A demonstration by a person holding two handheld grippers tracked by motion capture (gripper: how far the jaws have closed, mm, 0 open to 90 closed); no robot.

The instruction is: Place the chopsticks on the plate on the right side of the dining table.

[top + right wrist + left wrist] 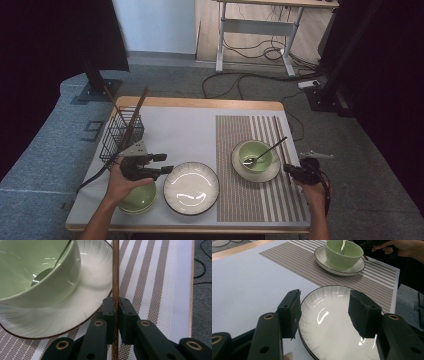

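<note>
Your right gripper (115, 307) has its jaws clamped on the thin brown wooden chopstick (115, 270); your left gripper (324, 312) hangs wide open, empty. Swing the chopstick and it could strike the pale green ceramic bowl (37, 272) just beside the jaws.

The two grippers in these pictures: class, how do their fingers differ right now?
The left gripper has its fingers spread wide with nothing between them, poised over the white plate. The right gripper has its fingers pinched shut on a thin wooden chopstick beside the green bowl. The left sits over bare table, the right over the striped mat. Both have black fingers.
</note>
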